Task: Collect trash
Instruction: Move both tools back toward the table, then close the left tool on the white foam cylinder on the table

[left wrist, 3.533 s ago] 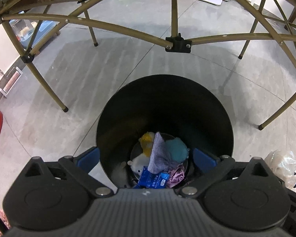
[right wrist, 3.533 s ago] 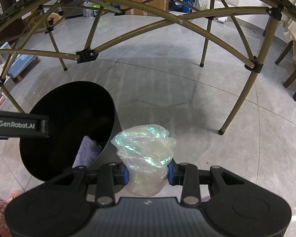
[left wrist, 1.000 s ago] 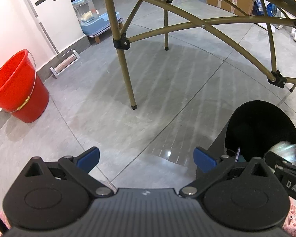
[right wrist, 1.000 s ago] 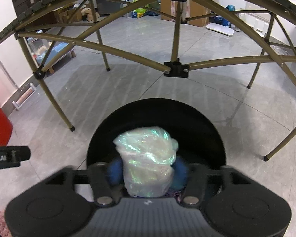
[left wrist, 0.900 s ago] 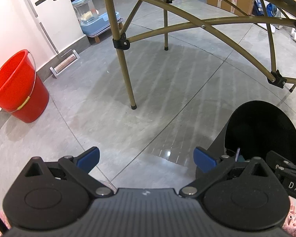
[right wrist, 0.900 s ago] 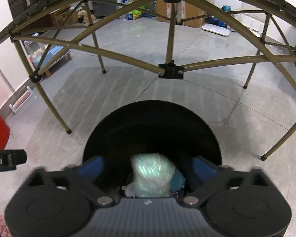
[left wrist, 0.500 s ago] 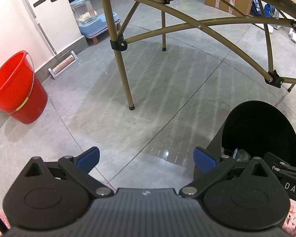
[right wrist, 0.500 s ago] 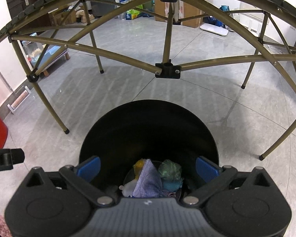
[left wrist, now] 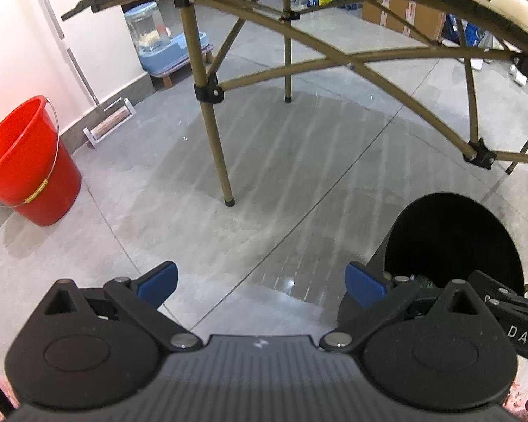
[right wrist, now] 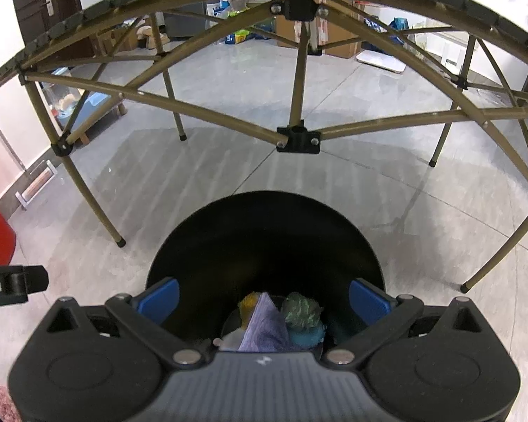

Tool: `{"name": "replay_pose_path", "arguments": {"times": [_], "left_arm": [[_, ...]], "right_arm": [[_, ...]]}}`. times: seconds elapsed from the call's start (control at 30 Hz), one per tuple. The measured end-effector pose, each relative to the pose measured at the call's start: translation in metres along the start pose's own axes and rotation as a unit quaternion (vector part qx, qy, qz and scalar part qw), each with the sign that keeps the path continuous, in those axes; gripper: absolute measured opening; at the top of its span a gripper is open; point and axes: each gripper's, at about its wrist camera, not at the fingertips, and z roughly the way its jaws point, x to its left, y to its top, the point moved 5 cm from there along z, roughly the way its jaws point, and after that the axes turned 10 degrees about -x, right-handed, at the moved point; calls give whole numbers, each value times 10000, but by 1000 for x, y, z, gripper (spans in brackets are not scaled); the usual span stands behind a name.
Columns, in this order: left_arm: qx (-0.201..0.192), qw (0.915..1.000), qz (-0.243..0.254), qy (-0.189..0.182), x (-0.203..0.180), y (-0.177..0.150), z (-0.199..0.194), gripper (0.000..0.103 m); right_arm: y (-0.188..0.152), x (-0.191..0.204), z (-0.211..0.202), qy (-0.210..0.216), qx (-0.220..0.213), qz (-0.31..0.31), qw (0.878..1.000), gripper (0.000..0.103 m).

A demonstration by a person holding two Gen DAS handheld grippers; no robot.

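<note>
A black round bin (right wrist: 264, 232) stands on the grey floor, straight below my right gripper (right wrist: 264, 297), which is open and empty above its mouth. Inside lie several pieces of trash: a purple cloth (right wrist: 264, 327), a crumpled iridescent bag (right wrist: 301, 311), a teal lump (right wrist: 308, 336) and something yellow (right wrist: 248, 302). In the left wrist view the bin (left wrist: 450, 239) is at the lower right. My left gripper (left wrist: 260, 281) is open and empty over bare floor, left of the bin.
A folding table with olive metal legs (left wrist: 211, 133) and cross braces (right wrist: 297, 139) stands over the floor just beyond the bin. A red bucket (left wrist: 21, 165) sits by the white wall at the left. Cardboard boxes (left wrist: 404, 14) and a blue container (left wrist: 165, 45) lie farther back.
My right gripper opened and let go of the iridescent bag, which dropped into the bin. My left gripper moved from over the bin to its left side.
</note>
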Motion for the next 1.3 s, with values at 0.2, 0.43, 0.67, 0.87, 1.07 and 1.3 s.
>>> {"name": "replay_pose_path", "arguments": {"times": [0.2,0.43,0.67,0.87,1.07,1.3], "left_arm": [[-232,9996,-83,-113,-2,9,-11,103],[-584,9981,-89,-168,-9,22,-29,103],[-908,9937,-227,-615,-23,40,-56,103],[-1384,9862,-218,-882,-42,62,-83,103],[-1808,9792,-104,-919,-58,92,-102,103],[-2026,9731,-63,-1093,-78,126,-113,103]], "right_arm": [[11,-5,-14,22,-271,70,9996,103],[29,-18,-33,46,-604,207,9980,103],[49,-40,-63,19,-1004,316,9944,103],[75,-49,-90,-48,-1573,138,9874,103],[105,-65,-113,-136,-2088,169,9777,103],[137,-90,-119,-354,-2409,298,9695,103]]}}
